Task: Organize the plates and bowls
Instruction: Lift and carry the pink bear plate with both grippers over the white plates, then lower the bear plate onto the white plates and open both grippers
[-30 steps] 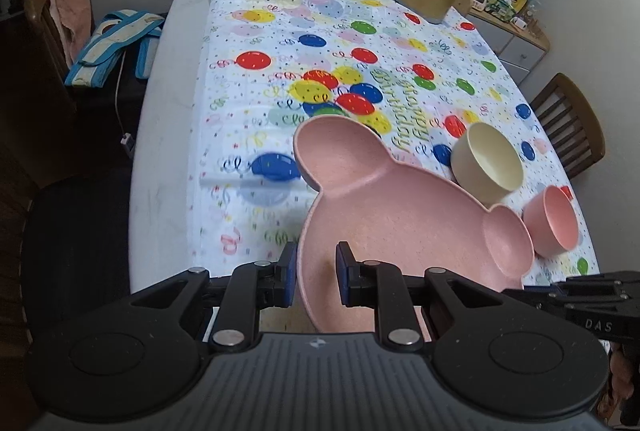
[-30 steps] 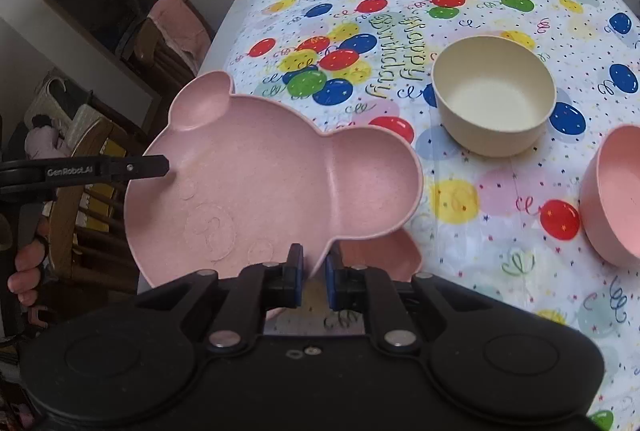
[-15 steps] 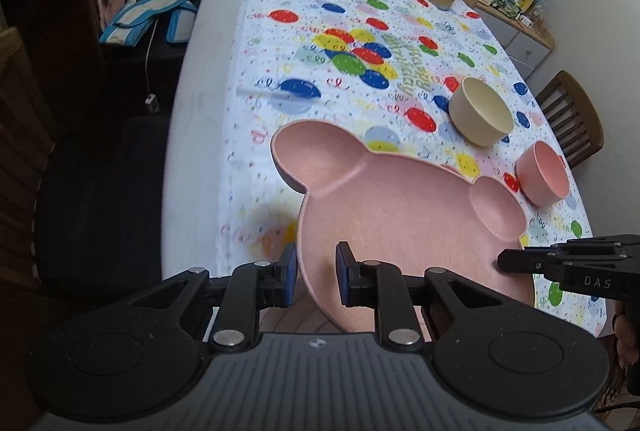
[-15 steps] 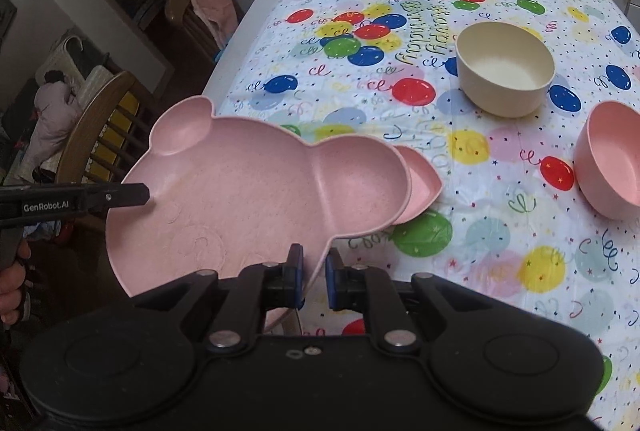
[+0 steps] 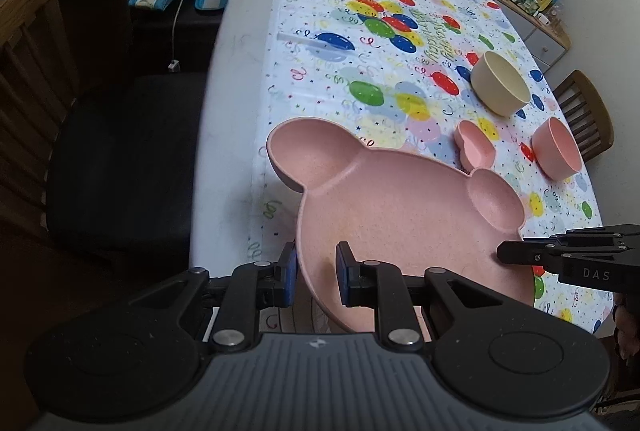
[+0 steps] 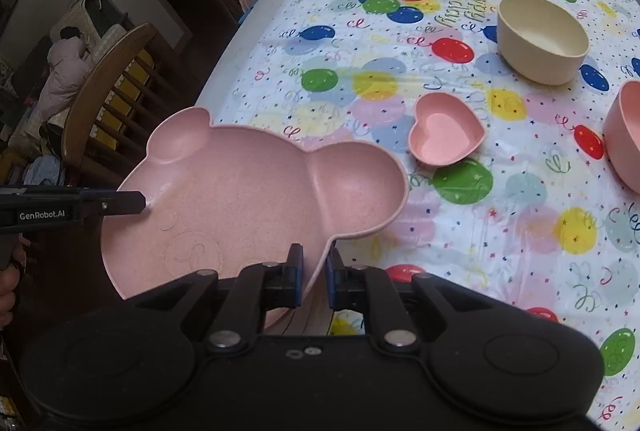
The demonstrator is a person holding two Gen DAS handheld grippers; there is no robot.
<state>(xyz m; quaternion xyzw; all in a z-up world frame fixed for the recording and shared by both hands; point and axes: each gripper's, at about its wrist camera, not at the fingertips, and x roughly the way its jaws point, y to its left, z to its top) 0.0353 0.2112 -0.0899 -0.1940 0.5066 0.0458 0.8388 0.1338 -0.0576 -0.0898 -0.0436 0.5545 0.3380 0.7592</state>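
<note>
The bear-shaped pink plate (image 5: 400, 215) hangs over the table's near edge, pinched at its rim by our left gripper (image 5: 316, 277) and right gripper (image 6: 313, 281). Beyond it sit a heart dish (image 6: 444, 135), cream bowl (image 6: 542, 35) and pink bowl (image 5: 556, 149) on the balloon tablecloth (image 5: 340, 79).

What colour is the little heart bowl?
Pink. The heart bowl shows best in the right wrist view.
</note>
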